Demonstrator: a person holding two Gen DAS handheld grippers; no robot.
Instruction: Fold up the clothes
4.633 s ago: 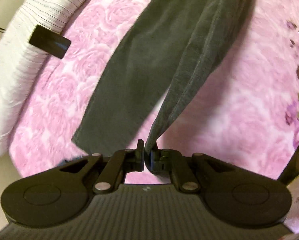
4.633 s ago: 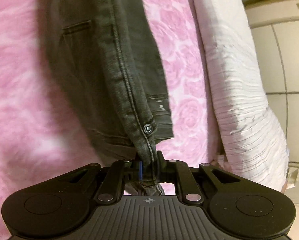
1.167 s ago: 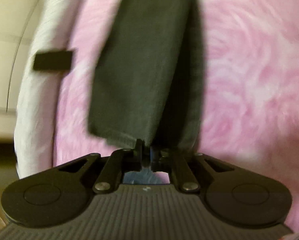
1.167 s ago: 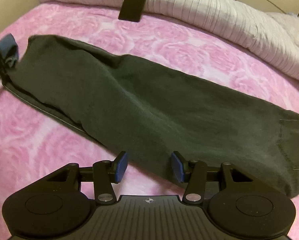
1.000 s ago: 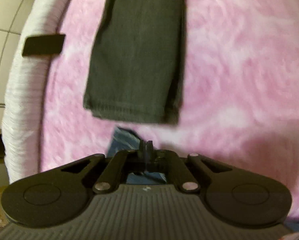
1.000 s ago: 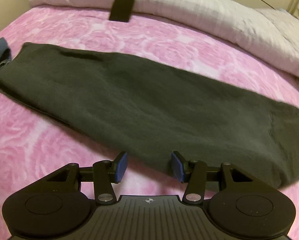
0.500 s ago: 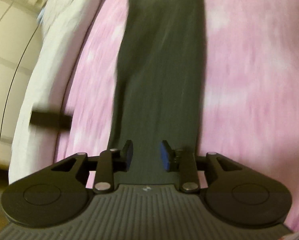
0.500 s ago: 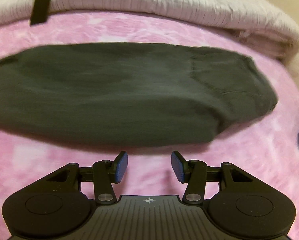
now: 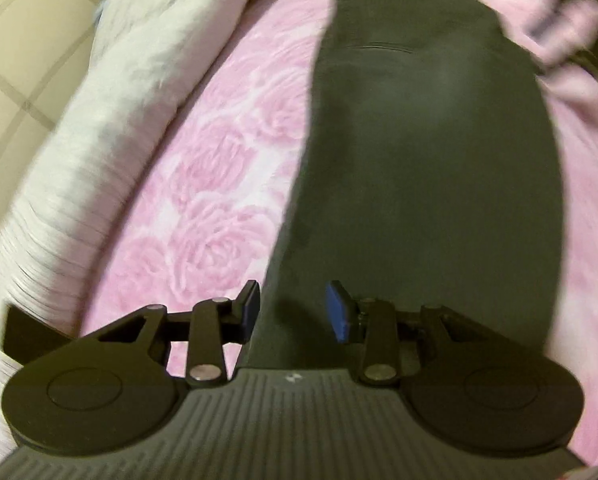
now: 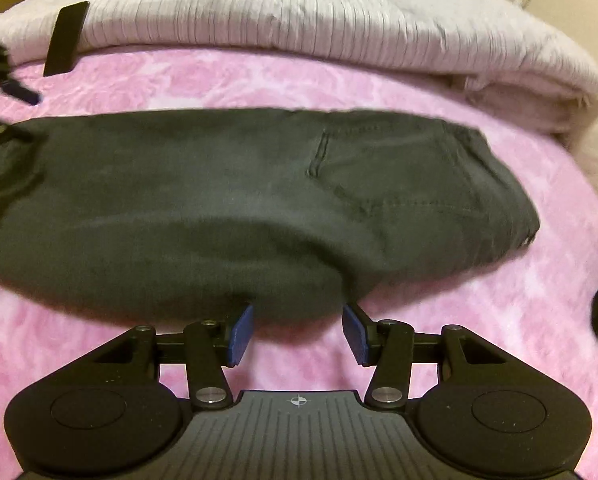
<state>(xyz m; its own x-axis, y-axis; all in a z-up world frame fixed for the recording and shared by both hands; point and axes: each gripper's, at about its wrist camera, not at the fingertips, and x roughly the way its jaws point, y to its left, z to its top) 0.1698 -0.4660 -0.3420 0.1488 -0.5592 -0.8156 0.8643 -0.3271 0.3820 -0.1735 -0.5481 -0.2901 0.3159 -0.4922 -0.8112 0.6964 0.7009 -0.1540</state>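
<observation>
Both grippers' jaws grasp nothing: left gripper (image 9: 293, 306) opening, right gripper (image 10: 297, 334) parted, above dark trousers (image 10: 227, 196).

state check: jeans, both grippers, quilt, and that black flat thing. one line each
jeans: folded lengthwise, lying flat on the pink blanket, not gripped
left gripper: jaws opening, over the jeans, pads not pressing
right gripper: open, at the jeans' near edge, nothing gripped
white quilt: rolled along the far edge
black flat thing: resting on the quilt
</observation>
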